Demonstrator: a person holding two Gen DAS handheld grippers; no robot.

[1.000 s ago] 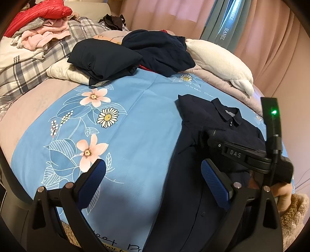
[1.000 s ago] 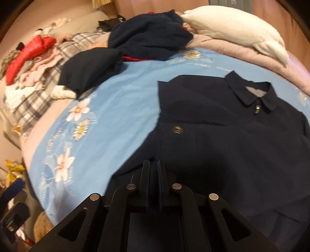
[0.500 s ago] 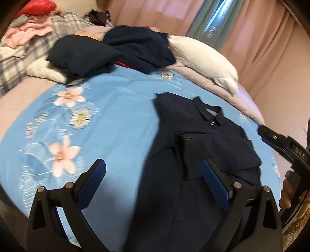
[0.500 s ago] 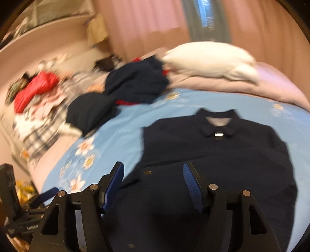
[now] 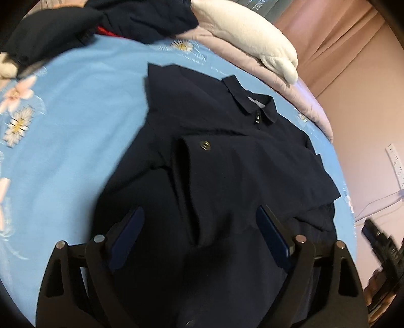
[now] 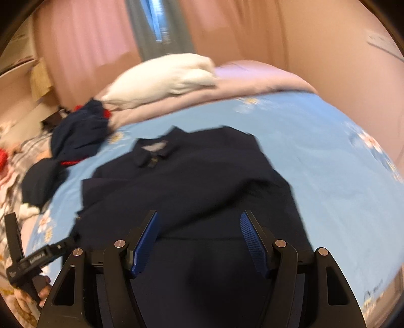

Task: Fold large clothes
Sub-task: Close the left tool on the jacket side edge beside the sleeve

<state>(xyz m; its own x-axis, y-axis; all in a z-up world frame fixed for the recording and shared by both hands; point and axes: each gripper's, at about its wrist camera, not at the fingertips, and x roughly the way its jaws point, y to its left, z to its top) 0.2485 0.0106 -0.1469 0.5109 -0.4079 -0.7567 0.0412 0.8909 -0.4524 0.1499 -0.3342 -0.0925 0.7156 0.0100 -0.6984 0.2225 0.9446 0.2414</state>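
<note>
Presently we find the dark navy collared shirt laid flat on the light blue flower-printed bedspread, its collar towards twelve o'clock in both wrist views. In the left wrist view one sleeve is folded across the chest, its cuff with a brass snap lying near the centre of the garment. The shirt's lower body runs down to six o'clock, beneath the tool.

The left gripper hangs over the lower part of the shirt. Its jaws stand spread wide, having just closed a little, and we see no cloth pinched between the blue pads. Whether the tips touch the fabric we cannot tell.

The right gripper likewise sits above the shirt's hem end, jaws spread after recently opening, with nothing held between them. That view is blurred.

At twelve o'clock beyond the collar a white fleecy pillow rests on a pale lilac quilt. At ten to eleven o'clock lies a heap of dark navy garments with a red edge showing. Pink curtains hang behind the bed.
</note>
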